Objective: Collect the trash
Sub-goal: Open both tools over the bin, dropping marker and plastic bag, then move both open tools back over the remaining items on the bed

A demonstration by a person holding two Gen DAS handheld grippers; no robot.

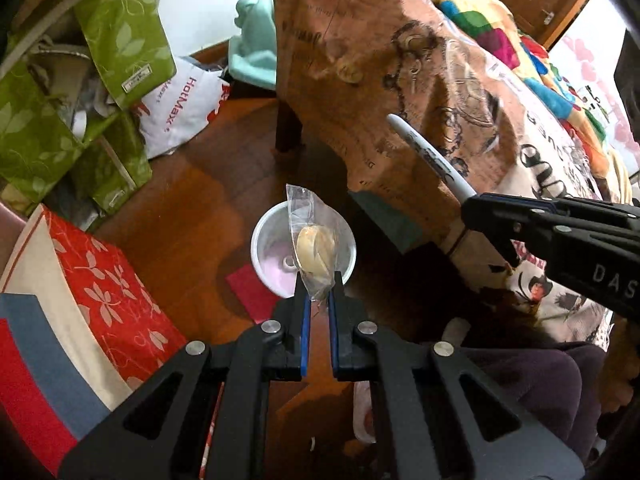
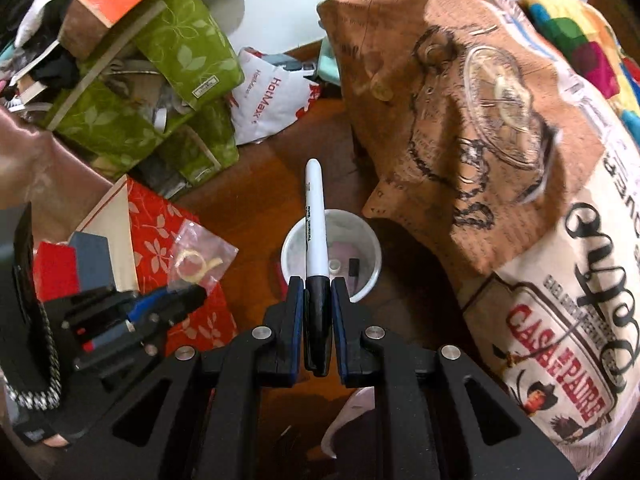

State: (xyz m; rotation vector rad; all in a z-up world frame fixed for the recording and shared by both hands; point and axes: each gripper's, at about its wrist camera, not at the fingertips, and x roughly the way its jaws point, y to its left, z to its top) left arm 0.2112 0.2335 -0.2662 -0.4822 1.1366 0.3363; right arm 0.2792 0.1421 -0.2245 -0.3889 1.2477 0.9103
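Note:
A white round bin (image 1: 304,256) stands on the wooden floor, also seen in the right wrist view as the bin (image 2: 360,240). My left gripper (image 1: 319,286) is shut on a clear plastic bag (image 1: 308,224) with a yellowish ring inside, held above the bin. From the right wrist view that bag (image 2: 200,256) hangs left of the bin in the left gripper (image 2: 196,294). My right gripper (image 2: 318,286) is shut on a white marker with a black cap (image 2: 316,216), pointing over the bin's mouth. In the left wrist view the marker (image 1: 428,152) sticks out of the right gripper (image 1: 470,210).
A table draped in a brown printed cloth (image 1: 380,80) stands right of the bin, its dark leg (image 1: 288,128) behind it. Green patterned boxes (image 1: 100,80), a white HotMax bag (image 1: 180,108) and a red floral box (image 1: 116,292) crowd the left. A red card (image 1: 248,292) lies by the bin.

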